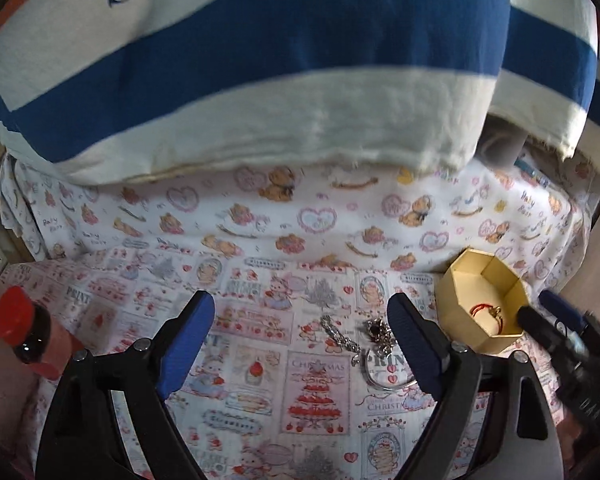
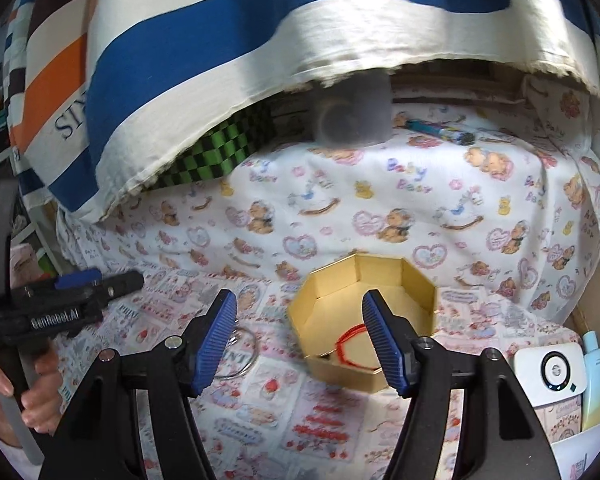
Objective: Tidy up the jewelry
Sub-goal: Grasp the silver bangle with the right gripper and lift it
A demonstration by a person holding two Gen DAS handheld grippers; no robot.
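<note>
The gold octagonal box (image 2: pixel 364 312) sits open on the printed cloth (image 2: pixel 284 400), and everything else lies around it. Inside the box, on its floor, rests a red cord bracelet (image 2: pixel 350 346) with a small gold charm, seen from the left wrist view near the wall closest to that camera. The right gripper (image 2: pixel 300 340) hovers just above and in front of the box, its blue-padded fingers (image 2: pixel 216 336) spread wide with nothing between them, one finger on each side of the box's near rim. The left gripper (image 1: pixel 300 340) hangs to the left of the box, likewise released and empty, its fingers (image 1: pixel 188 340) parted over the cloth. Between those fingers, just left of the box, lies the loose jewelry: a silver chain bracelet (image 1: pixel 338 334), a dark red stone piece (image 1: pixel 378 328) on a chain beside it, and a thin silver bangle (image 1: pixel 384 380) nearer the camera; whether the pieces touch each other is hard to tell. Beyond the box, a striped blue and cream fabric (image 2: pixel 220 60) overhangs the back of the surface, and a pen (image 2: pixel 440 130) lies well behind the box on the teddy-bear sheet (image 2: pixel 380 208). To the right of the box a white device (image 2: pixel 548 372) sits near the surface's edge.
</note>
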